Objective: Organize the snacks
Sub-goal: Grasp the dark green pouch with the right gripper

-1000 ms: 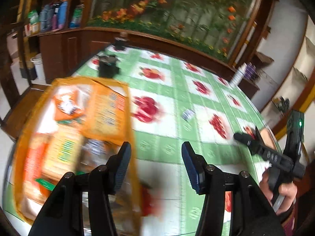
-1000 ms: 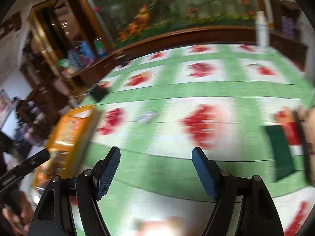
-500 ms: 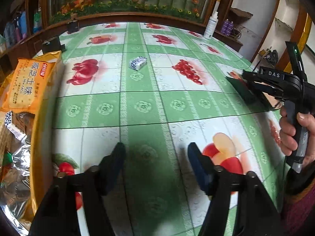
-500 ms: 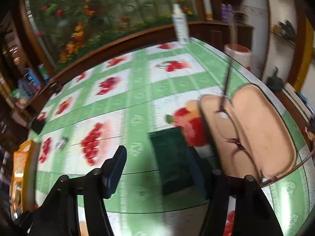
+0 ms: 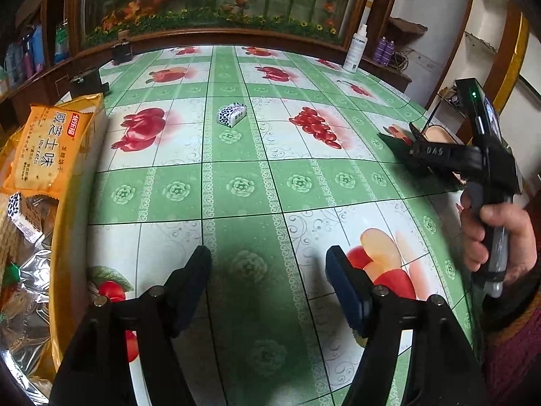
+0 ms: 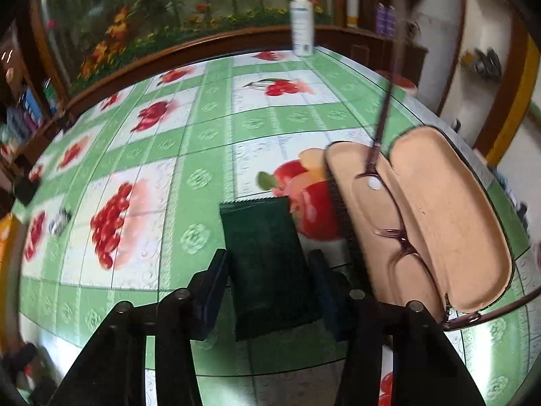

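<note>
dark green snack packet [image 6: 270,264] flat near table's [image 5: 243,182] right edge, beside open glasses case [image 6: 436,223] | right gripper [image 6: 267,291] closing around it, pads not yet pressing | left gripper [image 5: 268,280] half-wide, empty, over bare cloth | orange snack bag [image 5: 40,155] at left edge

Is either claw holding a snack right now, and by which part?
Nothing held yet. The right claw is closing, its jaws on either side of the near end of the dark green packet. The left claw is open over bare tablecloth.
</note>
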